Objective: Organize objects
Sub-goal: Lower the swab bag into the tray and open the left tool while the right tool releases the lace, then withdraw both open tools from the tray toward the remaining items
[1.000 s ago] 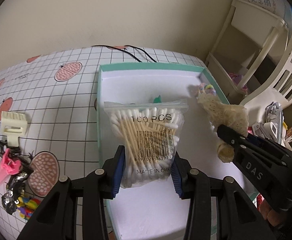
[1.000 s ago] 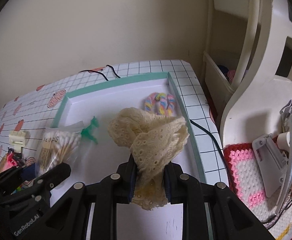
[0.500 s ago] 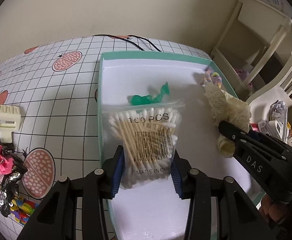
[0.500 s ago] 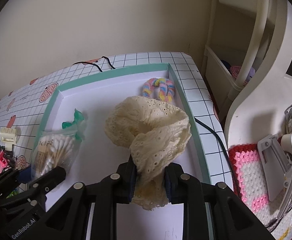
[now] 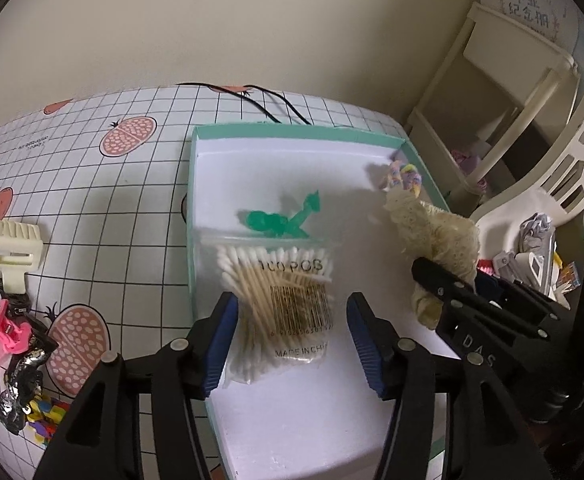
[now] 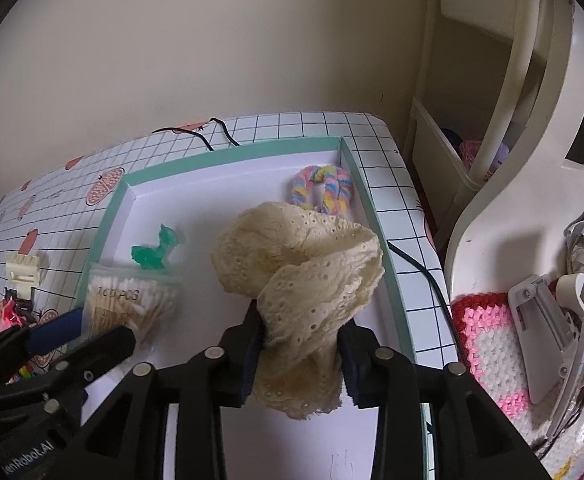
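Left wrist view: teal-rimmed white tray [image 5: 194,216] on the gridded worktop [image 5: 92,184] holds a clear bag of cotton swabs [image 5: 280,304], a green plastic figure [image 5: 280,220] just behind it, and a pastel fuzzy ring [image 5: 405,172] in the tray's far right corner; left gripper [image 5: 292,340] is spread, blue pads either side of the bag. Right wrist view: right gripper [image 6: 299,350] is clamped on a cream lace cloth [image 6: 303,264] above the tray [image 6: 236,151]. It alone shows a pink-and-white crochet mat [image 6: 491,348] right of the tray, while a cream hair clip [image 5: 14,248] left of the tray is clearer from the left wrist.
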